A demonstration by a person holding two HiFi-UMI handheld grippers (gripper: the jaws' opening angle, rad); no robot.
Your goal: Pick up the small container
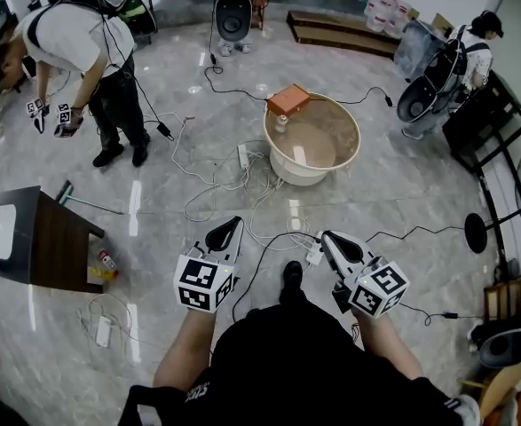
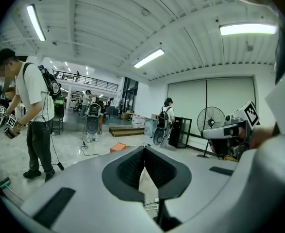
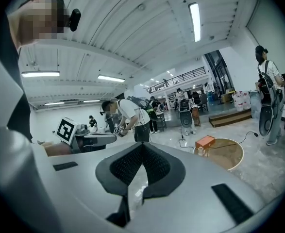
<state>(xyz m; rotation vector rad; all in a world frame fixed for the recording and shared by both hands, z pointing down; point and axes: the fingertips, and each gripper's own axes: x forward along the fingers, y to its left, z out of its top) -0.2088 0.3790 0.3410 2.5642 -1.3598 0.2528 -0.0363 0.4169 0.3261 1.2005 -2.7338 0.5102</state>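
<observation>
Down at the waist, the left gripper (image 1: 229,229) and the right gripper (image 1: 329,240) hang side by side. Both pairs of jaws are pressed together at the tips, with nothing between them. Just past them, a tangle of cables (image 1: 242,185) and a power strip (image 1: 242,156) sprawl over the floor, right across the path ahead.

Beyond that stands the round desk (image 1: 349,122). The small container (image 1: 281,122) sits at its far left edge and looks upright, though it's too small to be sure. It's straight ahead, well apart from both grippers and roughly between their lines, so neither has a clear edge. An orange box (image 1: 288,99) sits just behind it, touching or nearly so. My read: any reach has to come over the near rim, and that box crowds the far side.

Off left are a dark desk (image 1: 38,238) and a bending person (image 1: 74,43); far right, another person (image 1: 473,51).
</observation>
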